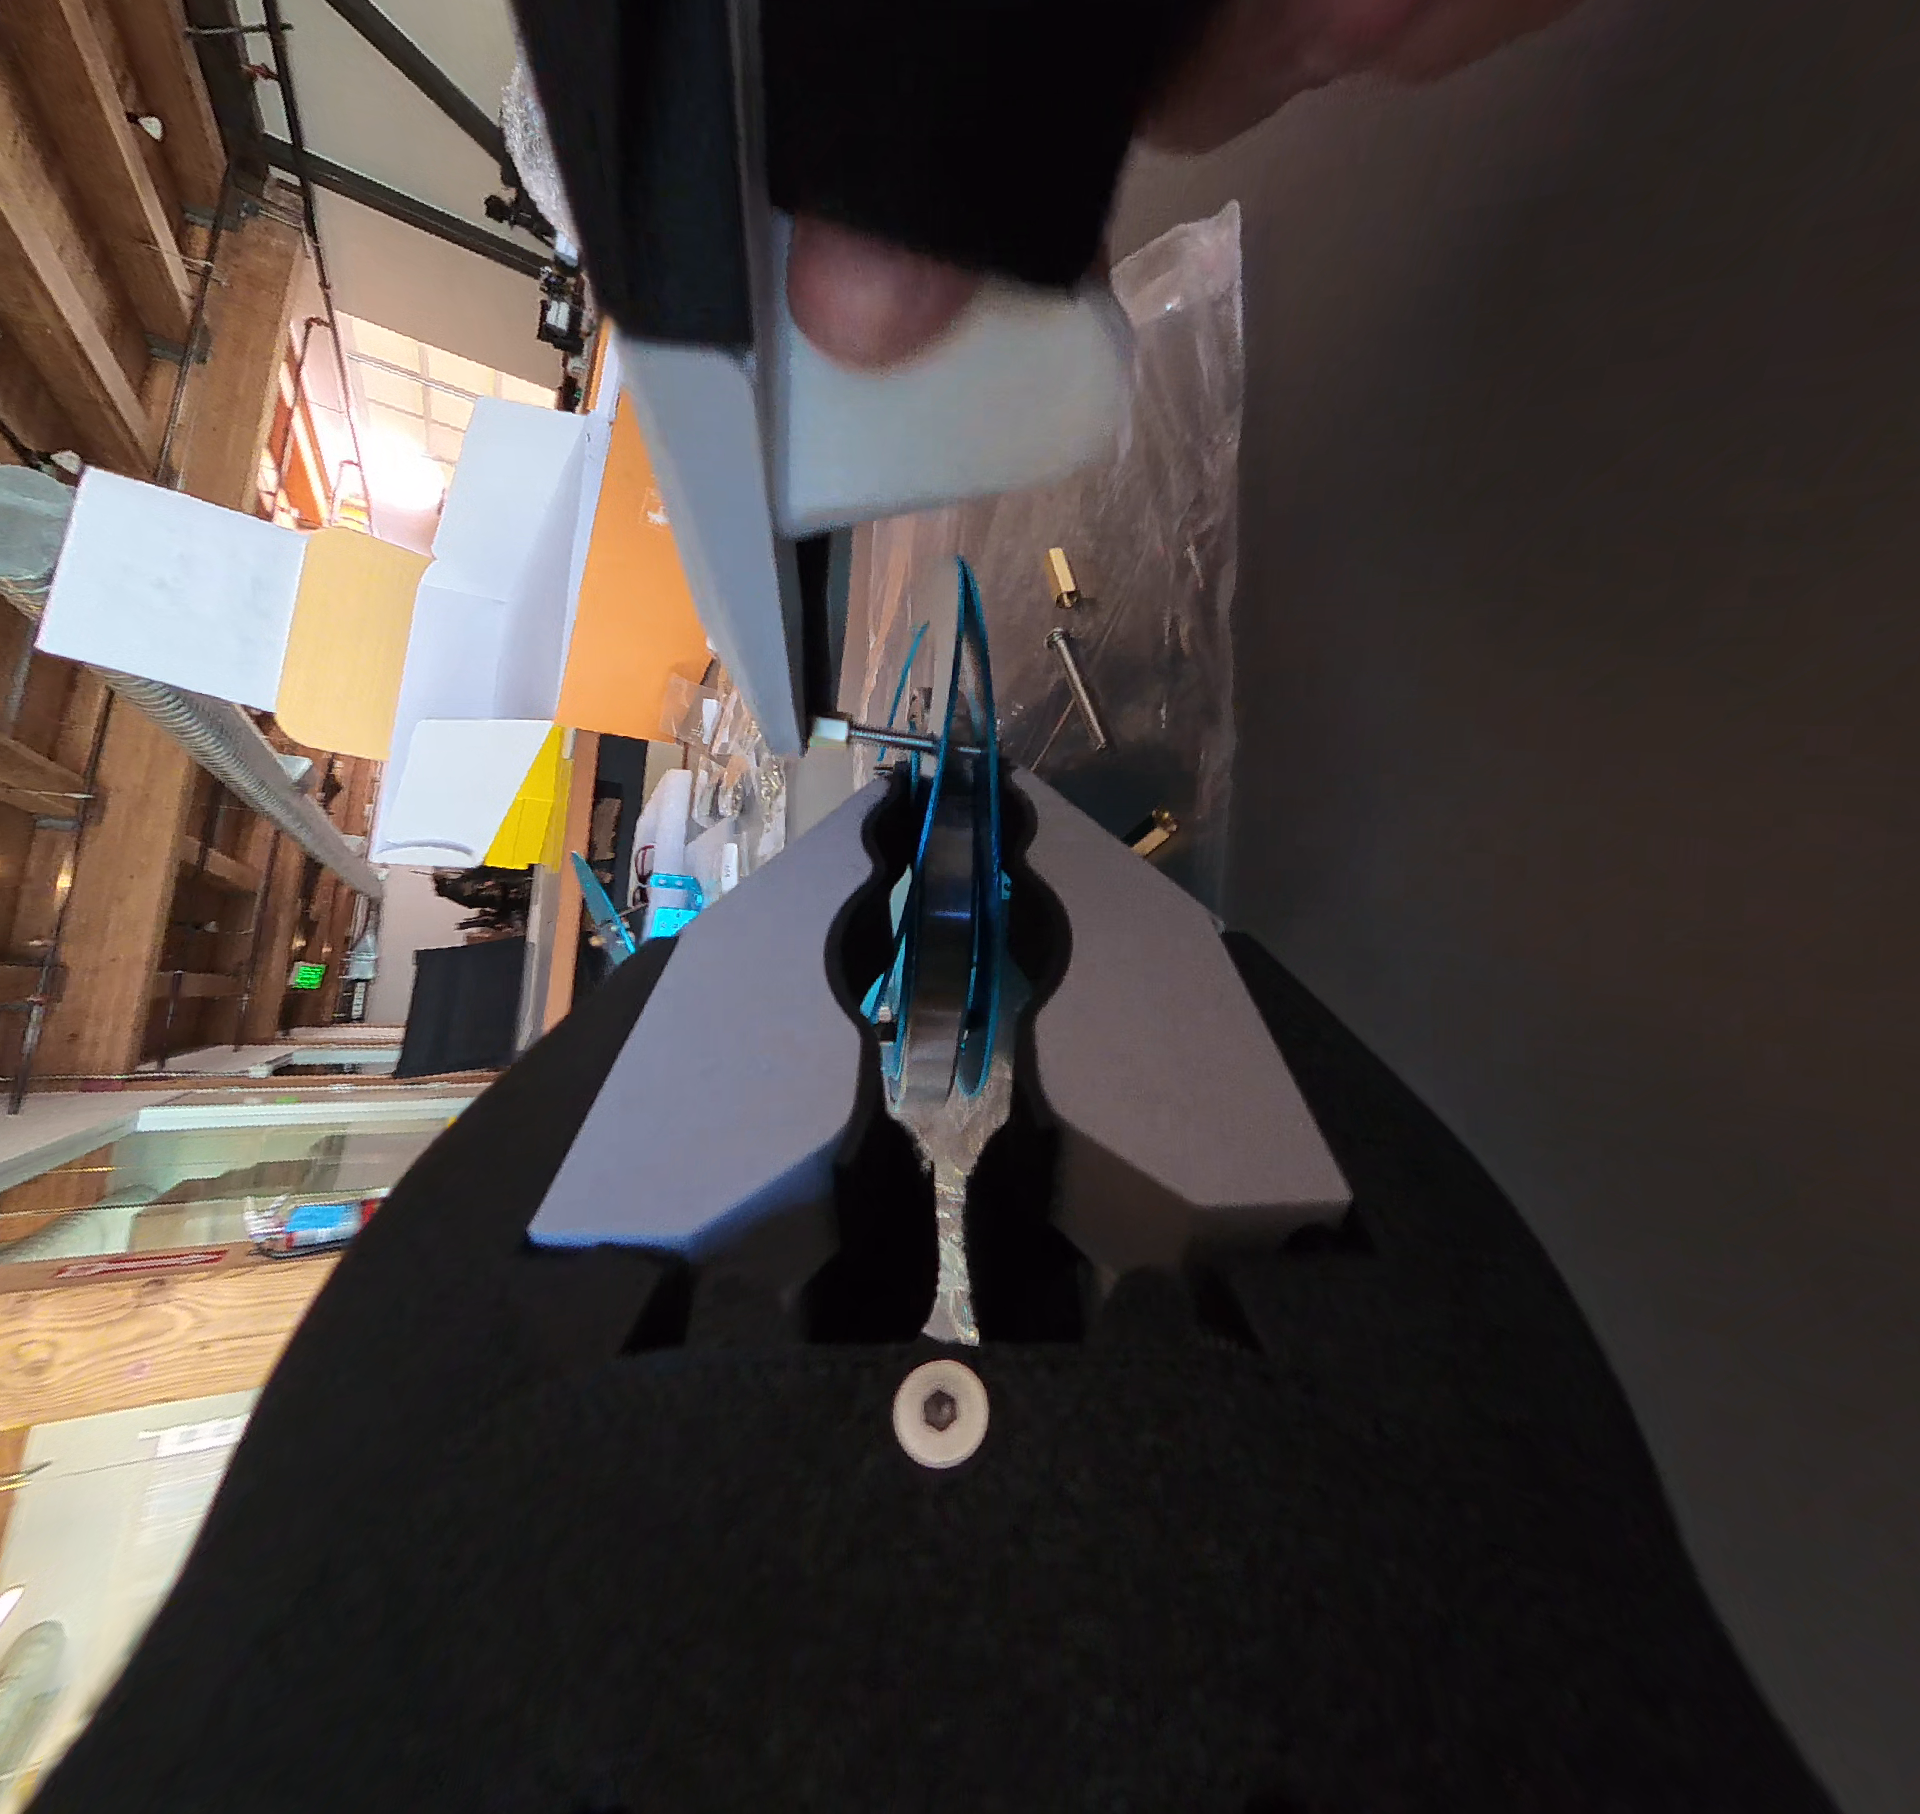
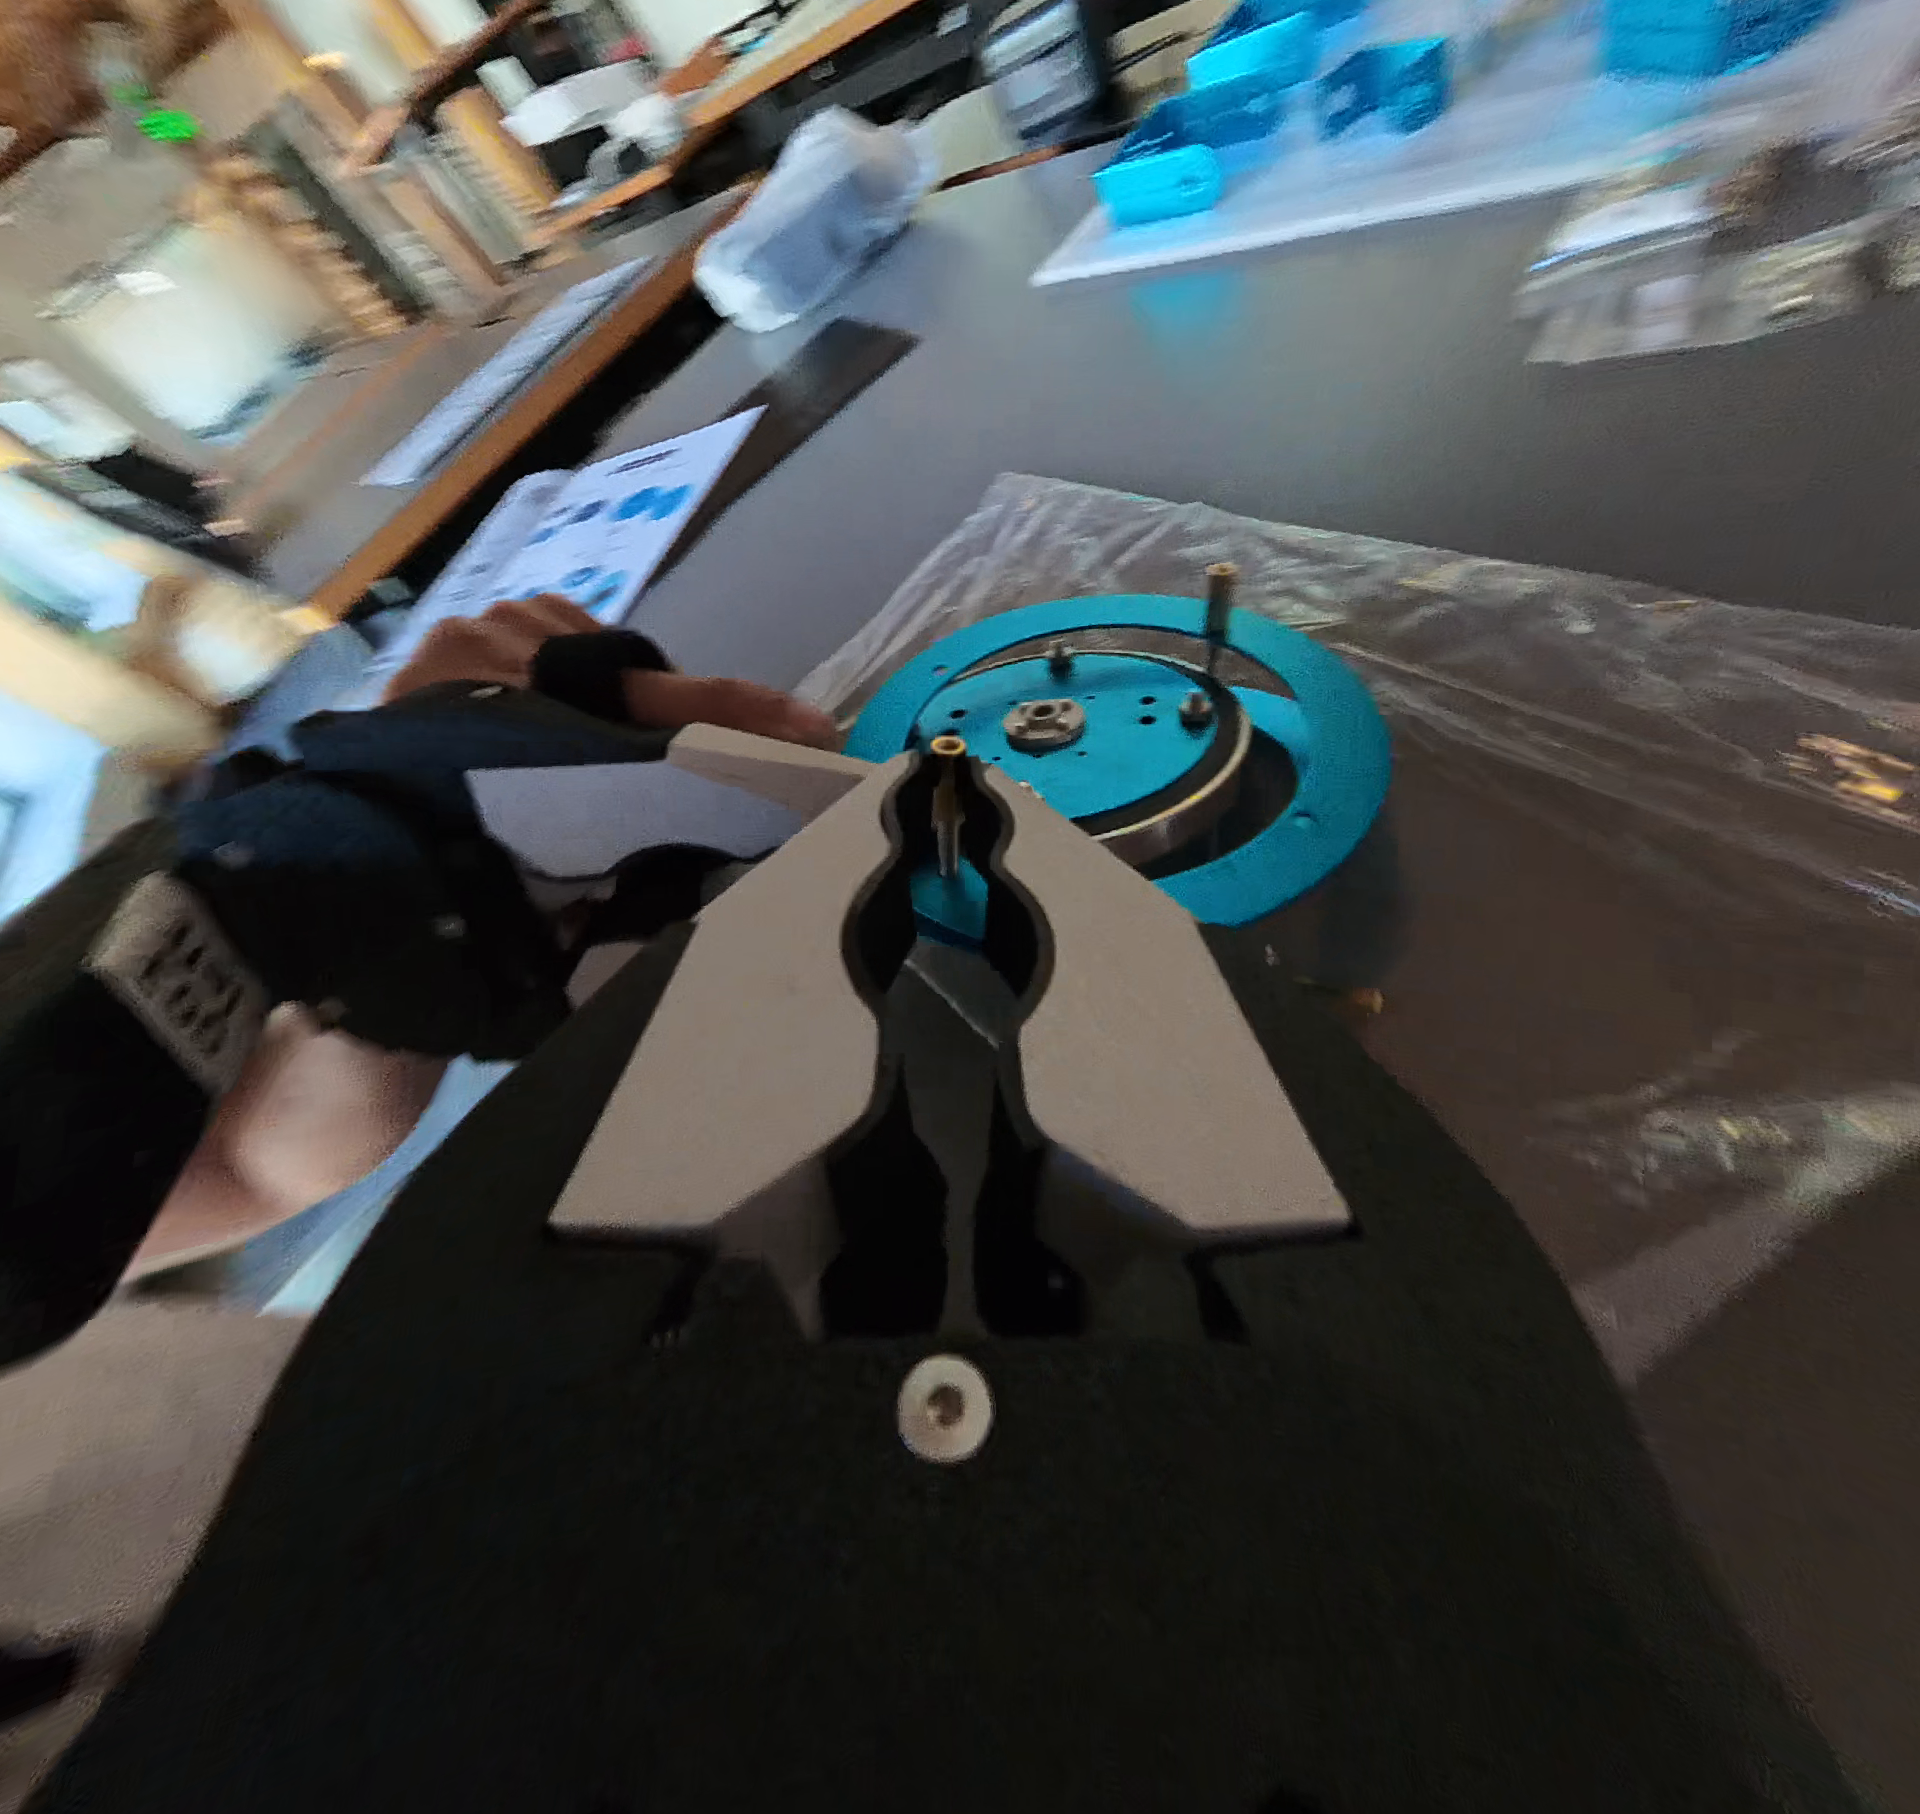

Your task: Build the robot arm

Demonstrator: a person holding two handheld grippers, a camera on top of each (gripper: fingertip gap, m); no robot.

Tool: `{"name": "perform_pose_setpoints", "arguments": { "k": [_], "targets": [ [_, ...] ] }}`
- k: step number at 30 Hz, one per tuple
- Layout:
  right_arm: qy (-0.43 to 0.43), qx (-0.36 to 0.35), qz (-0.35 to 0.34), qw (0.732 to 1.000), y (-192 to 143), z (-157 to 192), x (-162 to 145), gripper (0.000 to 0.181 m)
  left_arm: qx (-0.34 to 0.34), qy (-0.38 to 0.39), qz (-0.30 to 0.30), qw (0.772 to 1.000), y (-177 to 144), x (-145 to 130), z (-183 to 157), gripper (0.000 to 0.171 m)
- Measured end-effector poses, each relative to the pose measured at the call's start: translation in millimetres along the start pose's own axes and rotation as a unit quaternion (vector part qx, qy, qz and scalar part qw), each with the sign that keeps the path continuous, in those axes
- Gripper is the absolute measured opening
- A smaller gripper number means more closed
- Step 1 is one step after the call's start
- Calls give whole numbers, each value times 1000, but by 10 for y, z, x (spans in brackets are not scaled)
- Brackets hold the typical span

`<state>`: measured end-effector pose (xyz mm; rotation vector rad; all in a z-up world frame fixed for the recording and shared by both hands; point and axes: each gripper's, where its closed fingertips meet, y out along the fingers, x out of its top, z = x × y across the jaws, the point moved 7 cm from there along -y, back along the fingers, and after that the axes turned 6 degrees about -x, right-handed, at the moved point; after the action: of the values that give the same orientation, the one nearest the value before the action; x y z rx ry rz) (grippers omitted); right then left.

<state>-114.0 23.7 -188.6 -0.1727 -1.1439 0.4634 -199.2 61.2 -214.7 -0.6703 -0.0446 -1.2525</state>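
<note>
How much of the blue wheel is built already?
Looks done: three posts stand on the wheel. In hand: left tongs pinch the wheel's rim; right tongs hold a brass spacer at it. Seemingly left: two more spacers and a screw lie loose on the sheet.

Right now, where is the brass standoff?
In the right wrist view, the brass standoff is pinched at the tips of the right hand-held gripper, just above the near edge of the blue disc.
</note>
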Motion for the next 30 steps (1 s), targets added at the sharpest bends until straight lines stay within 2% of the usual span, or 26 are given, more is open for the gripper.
{"name": "perform_pose_setpoints", "arguments": {
  "k": [3, 6, 9, 11, 12, 14, 18, 22, 27, 30],
  "targets": [
    [-35, -114, -53, 991, -26, 120, -77, 4, 2, 10, 4, 1000, 20, 26, -22, 15],
    [-25, -120, -59, 991, -34, 137, -102, 5, 3, 17, 2, 1000, 17, 22, -37, 16],
    [-31, -60, -52, 996, -100, 98, -50, 7, 1, 8, -9, 1000, -9, 25, -28, 16],
    [-88, 13, -58, 994, -148, 61, 9, 31, 2, 4, -11, 1000, -21, 16, -21, 15],
    [-121, 49, -44, 990, -166, 23, 4, 37, 3, 2, -12, 1000, -26, 12, -20, 15],
    [-168, 137, 1, 976, -219, -24, -15, 29, 4, 2, -14, 1000, -34, 3, -20, 15],
    [-231, 243, 7, 942, -183, -196, 91, 27, 5, 12, -20, 1000, -46, -19, -43, 15],
    [-207, 352, 115, 906, 46, -339, 206, 30, 6, 19, -25, 999, -57, -37, -69, 15],
    [-171, 473, 178, 846, 256, -319, 250, 22, 7, 18, -28, 999, -51, -38, -68, 15],
    [-180, 483, 188, 836, 314, -304, 237, 10, 6, 19, -30, 999, -47, -38, -76, 15]
  ]
}}
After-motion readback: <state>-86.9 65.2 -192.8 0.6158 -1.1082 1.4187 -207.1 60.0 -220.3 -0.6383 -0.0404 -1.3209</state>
